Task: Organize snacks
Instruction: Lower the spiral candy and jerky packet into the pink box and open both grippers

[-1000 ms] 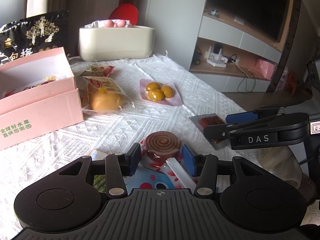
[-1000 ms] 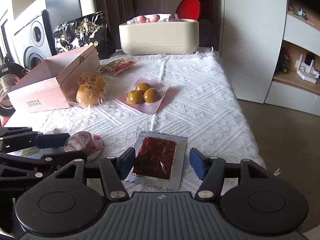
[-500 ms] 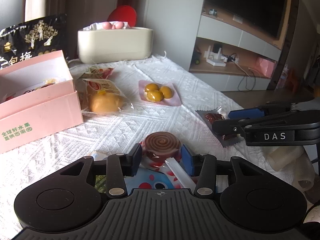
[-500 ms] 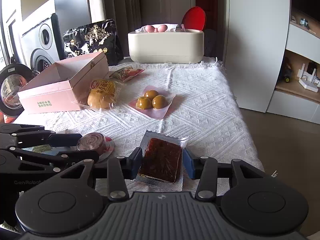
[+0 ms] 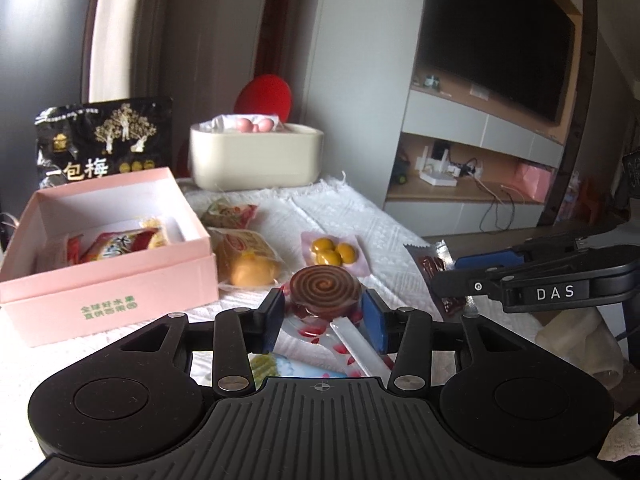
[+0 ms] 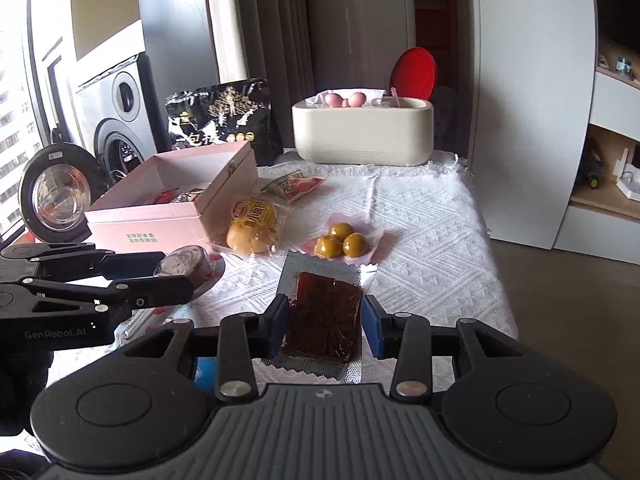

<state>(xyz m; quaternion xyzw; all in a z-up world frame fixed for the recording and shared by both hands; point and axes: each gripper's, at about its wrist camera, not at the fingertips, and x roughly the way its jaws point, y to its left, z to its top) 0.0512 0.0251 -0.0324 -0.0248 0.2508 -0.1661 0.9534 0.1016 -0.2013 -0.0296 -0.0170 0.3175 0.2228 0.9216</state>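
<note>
Two tools pinching snacks: "GenRobot.AI" left tool (image 6: 200, 276) on swirl lollipop (image 5: 325, 290), "DAS" right tool (image 6: 323, 322) on dark jelly packet (image 6: 324, 320).

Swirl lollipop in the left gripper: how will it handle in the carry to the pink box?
The swirl lollipop is a hard-looking disc, so it probably stays stiff between the left gripper pads. Its loose wrapper and stick trail below and may swing or snag. Clamped only at its rounded edges, it could pivot.

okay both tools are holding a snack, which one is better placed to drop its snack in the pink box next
Left, probably. The left tool holds the swirl lollipop right beside the open pink box. The right tool, gripping the dark fruit slab, sits farther over, with the left tool between it and the box.
</note>
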